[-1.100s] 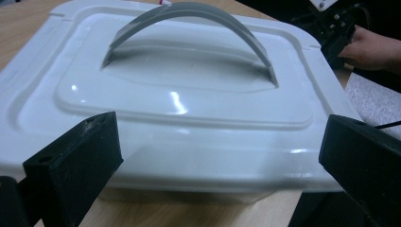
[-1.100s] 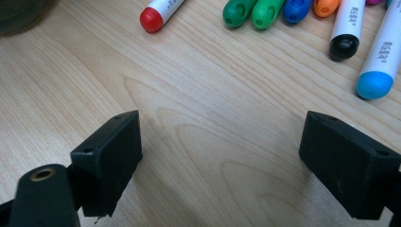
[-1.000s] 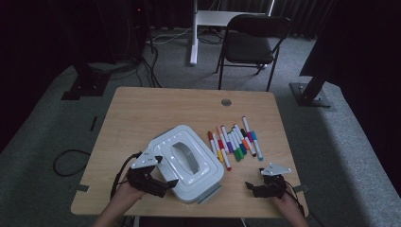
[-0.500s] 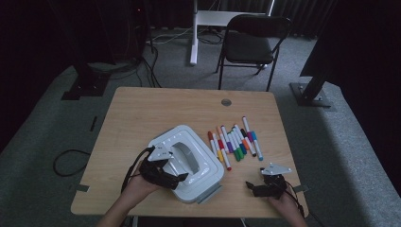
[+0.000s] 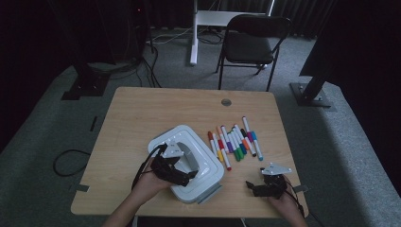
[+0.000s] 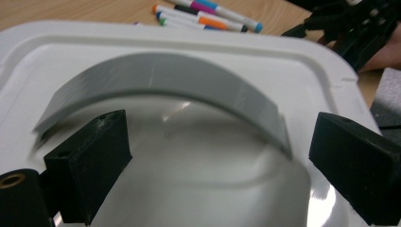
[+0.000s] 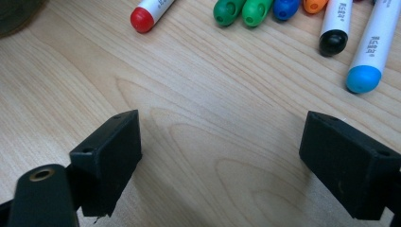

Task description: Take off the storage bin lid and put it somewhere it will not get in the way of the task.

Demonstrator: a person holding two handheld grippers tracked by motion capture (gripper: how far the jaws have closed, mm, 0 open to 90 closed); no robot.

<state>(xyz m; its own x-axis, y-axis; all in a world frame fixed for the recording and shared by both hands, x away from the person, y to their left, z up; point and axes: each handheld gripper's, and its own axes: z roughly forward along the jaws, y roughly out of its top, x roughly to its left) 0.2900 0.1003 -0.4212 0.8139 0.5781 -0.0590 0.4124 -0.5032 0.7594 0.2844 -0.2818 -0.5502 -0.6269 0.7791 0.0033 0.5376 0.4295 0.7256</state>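
Note:
A white lidded box (image 5: 210, 165) with a grey arched handle (image 5: 190, 158) sits at the table's front middle. My left gripper (image 5: 189, 176) lies over the lid, pointing right. In the left gripper view the handle (image 6: 161, 75) arches just beyond the tips of my left gripper (image 6: 222, 142). Its jaws have just been closing a little and stand wide, touching nothing. Several coloured markers (image 5: 234, 142) lie in a row right of the box. My right gripper (image 5: 253, 187) rests open near the front right corner. In the right gripper view, bare wood lies under my right gripper (image 7: 222, 137), with marker caps (image 7: 364, 75) ahead.
A round grommet (image 5: 226, 102) sits near the table's far edge. A black chair (image 5: 250, 42) stands behind the table. A grey tab (image 5: 210, 194) sticks out at the box's front corner. The table's front edge lies close under both hands.
My left gripper has moved right, from the box's left side onto the lid by the handle. The right gripper has stayed in place.

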